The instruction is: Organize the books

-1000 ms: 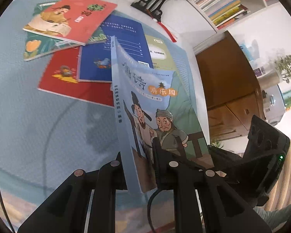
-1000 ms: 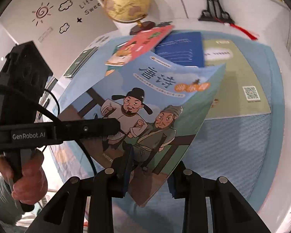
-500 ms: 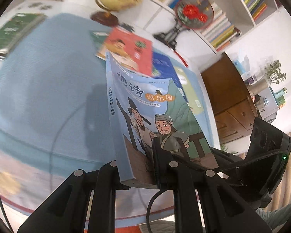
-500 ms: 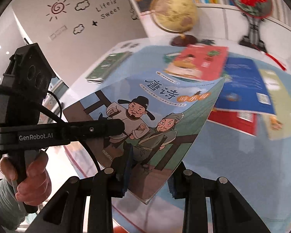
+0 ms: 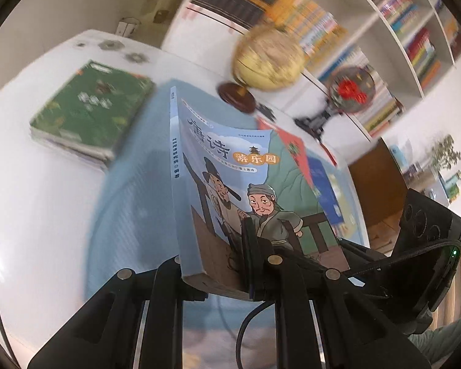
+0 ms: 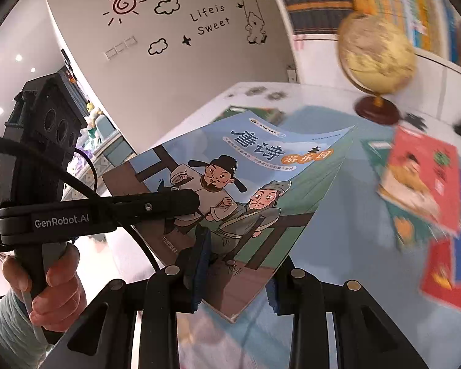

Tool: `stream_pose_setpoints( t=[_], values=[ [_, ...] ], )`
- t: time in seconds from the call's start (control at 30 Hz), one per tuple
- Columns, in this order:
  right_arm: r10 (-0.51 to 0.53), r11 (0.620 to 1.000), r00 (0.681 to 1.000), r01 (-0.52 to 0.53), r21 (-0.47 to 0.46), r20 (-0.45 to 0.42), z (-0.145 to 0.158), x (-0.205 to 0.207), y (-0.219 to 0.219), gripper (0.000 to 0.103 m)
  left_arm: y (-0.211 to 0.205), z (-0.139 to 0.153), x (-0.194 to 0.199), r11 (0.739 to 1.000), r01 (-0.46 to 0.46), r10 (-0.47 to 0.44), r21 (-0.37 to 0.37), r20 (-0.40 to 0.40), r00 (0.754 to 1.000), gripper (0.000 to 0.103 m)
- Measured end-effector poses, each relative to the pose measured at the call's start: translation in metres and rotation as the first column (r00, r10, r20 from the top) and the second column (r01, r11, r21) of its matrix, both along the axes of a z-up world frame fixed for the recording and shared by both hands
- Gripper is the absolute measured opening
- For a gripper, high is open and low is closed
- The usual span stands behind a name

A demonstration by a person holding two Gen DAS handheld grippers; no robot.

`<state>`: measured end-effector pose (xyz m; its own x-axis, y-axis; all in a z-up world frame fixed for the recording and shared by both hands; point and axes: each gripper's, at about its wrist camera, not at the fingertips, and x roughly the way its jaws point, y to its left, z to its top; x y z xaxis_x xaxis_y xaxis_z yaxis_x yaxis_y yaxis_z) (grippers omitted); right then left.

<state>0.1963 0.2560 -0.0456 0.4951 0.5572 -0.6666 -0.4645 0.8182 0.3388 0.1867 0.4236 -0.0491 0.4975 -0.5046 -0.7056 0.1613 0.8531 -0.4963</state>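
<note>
A light blue picture book (image 5: 230,169) with two cartoon men on the cover hangs above the blue table mat (image 5: 132,215), tilted with its spine to the left. My left gripper (image 5: 215,261) is shut on its lower edge near the spine. My right gripper (image 6: 238,272) is shut on the same book (image 6: 246,178) at its near corner. One of the left gripper's fingers (image 6: 156,206) lies across the cover in the right wrist view. A stack of green books (image 5: 92,107) lies on the white table to the left, ahead of the held book.
A globe (image 5: 269,58) on a wooden foot and a red fan ornament (image 5: 350,89) stand at the table's back edge before full bookshelves. Loose red, green and blue books (image 6: 424,178) lie on the mat at right. A person's hand (image 6: 46,276) holds the left gripper's handle.
Both grippers have carried the blue book leftward across the table and a little up, away from the scattered books. The green stack and the globe have come into view.
</note>
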Motion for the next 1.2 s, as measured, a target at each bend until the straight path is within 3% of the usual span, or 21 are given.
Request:
stream_pose_setpoints(
  t=[0.27, 0.5, 0.6, 0.7, 0.8, 0.93, 1.1, 1.2],
  values=[
    [-0.029, 1.0, 0.999, 0.029, 0.0, -0.031, -0.014, 0.127, 0.095, 0.032, 0.099, -0.031, 0.127, 0.999, -0.012, 0.011, -0.032, -0.05, 0.999, 0.013],
    [-0.031, 0.998, 0.998, 0.028, -0.056, -0.058, -0.043, 0.19, 0.144, 0.032, 0.143, -0.073, 0.187, 0.997, -0.034, 0.027, -0.074, -0.091, 0.995, 0.014],
    [-0.055, 0.998, 0.994, 0.053, -0.024, -0.098, -0.051, 0.202, 0.144, 0.032, 0.154, -0.083, 0.196, 0.991, -0.053, 0.039, -0.12, -0.117, 0.992, 0.015],
    [-0.073, 0.997, 0.985, 0.076, 0.012, -0.158, -0.059, 0.209, 0.144, 0.033, 0.163, -0.093, 0.195, 0.988, -0.083, 0.06, -0.131, -0.173, 0.983, 0.025],
    [-0.07, 0.997, 0.977, 0.071, -0.002, -0.202, -0.068, 0.211, 0.151, 0.033, 0.179, -0.103, 0.186, 0.983, -0.119, 0.083, -0.142, -0.236, 0.968, 0.026],
    [-0.059, 0.998, 0.972, 0.056, -0.021, -0.227, -0.079, 0.209, 0.163, 0.033, 0.199, -0.109, 0.171, 0.978, -0.189, 0.158, -0.09, -0.27, 0.95, 0.026],
    [-0.047, 0.999, 0.969, 0.044, -0.021, -0.243, -0.088, 0.205, 0.18, 0.035, 0.219, -0.101, 0.159, 0.957, -0.287, 0.268, -0.048, -0.235, 0.934, 0.026],
    [-0.035, 0.999, 0.971, 0.025, -0.045, -0.236, -0.087, 0.202, 0.184, 0.041, 0.229, -0.094, 0.145, 0.933, -0.358, 0.345, -0.032, -0.199, 0.917, 0.026]
  ],
)
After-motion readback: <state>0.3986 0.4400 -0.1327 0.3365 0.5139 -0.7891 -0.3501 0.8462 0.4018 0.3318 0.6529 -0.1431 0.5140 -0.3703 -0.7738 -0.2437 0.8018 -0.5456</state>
